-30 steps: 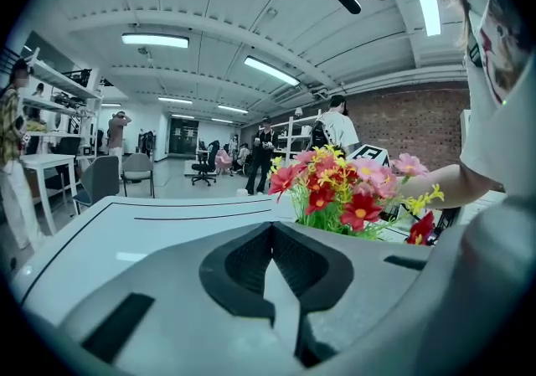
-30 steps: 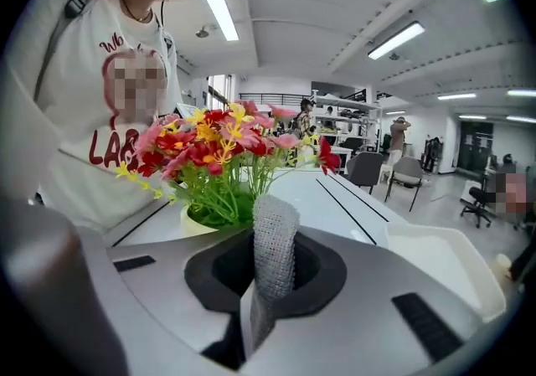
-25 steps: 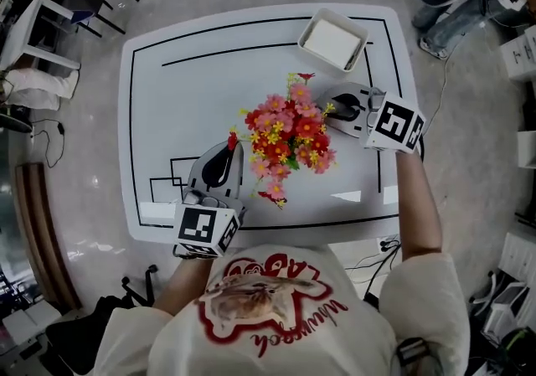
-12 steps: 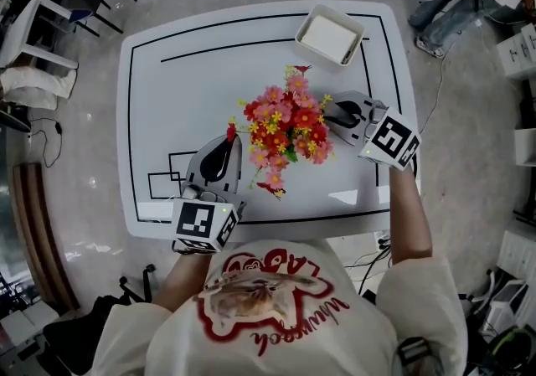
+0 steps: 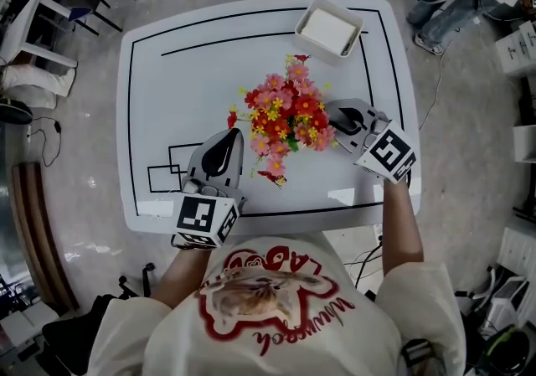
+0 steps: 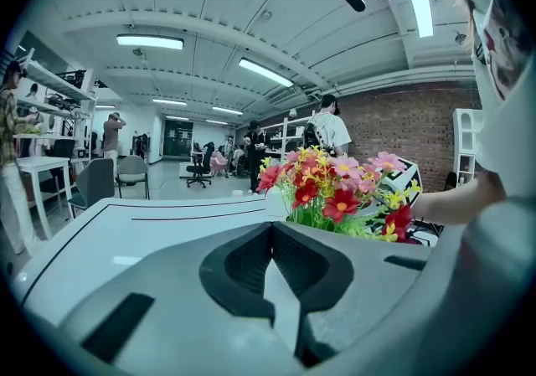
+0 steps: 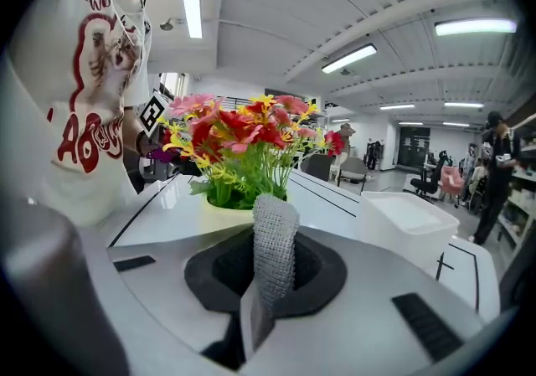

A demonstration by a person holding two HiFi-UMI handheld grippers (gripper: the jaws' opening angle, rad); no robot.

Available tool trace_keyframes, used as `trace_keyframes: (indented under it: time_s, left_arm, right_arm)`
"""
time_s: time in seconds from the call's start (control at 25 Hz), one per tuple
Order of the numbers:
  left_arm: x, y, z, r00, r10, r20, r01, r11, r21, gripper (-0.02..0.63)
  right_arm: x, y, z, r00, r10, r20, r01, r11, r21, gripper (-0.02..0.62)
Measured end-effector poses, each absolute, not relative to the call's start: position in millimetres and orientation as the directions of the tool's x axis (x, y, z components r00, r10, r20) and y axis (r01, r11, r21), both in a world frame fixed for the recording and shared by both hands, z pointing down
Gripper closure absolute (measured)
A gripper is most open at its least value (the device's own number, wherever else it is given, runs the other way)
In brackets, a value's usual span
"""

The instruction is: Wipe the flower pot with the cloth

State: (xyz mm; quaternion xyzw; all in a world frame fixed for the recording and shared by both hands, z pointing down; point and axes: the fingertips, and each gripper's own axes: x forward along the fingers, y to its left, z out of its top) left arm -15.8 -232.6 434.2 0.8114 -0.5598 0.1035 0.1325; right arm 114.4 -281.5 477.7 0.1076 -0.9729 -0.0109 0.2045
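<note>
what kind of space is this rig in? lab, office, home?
Probably an open-plan lab or workshop office: a white table marked with black outlines, office chairs, shelving racks and long ceiling strip lights.

Flowers (image 5: 287, 115) stand mid-desk (image 5: 167, 90), their blooms spreading over the pot (image 7: 219, 213) and barring the way down from above. The left tongs (image 5: 232, 136) crowd the near left side, the right tongs (image 5: 331, 113) the right. A tray (image 5: 329, 29) fills the far right corner. The desk's left and far stretches lie bare.
</note>
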Motion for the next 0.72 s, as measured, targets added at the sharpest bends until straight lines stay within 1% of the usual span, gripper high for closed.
trace_keyframes:
  time_s: [0.16,0.4,0.72]
  left_arm:
    - [-14,-229,435,0.363,-0.878,0.311,-0.932,-0.351,0.096,0.603]
    - [-17,-223,431,0.417,-0.855,0.308,-0.908,-0.404,0.107,0.603]
    - [-31,-218,427,0.509,-0.801,0.314,-0.858,-0.501,0.112,0.603]
  right_arm:
    - [115,-271,481,-0.888,-0.237,0.395,-0.232,0.971,0.061,0.571]
    - [116,-254,483,-0.866,-0.286,0.411,-0.281,0.957,0.073,0.571]
    - [114,-243,481,-0.814,-0.434,0.385,-0.439,0.895,0.08,0.571]
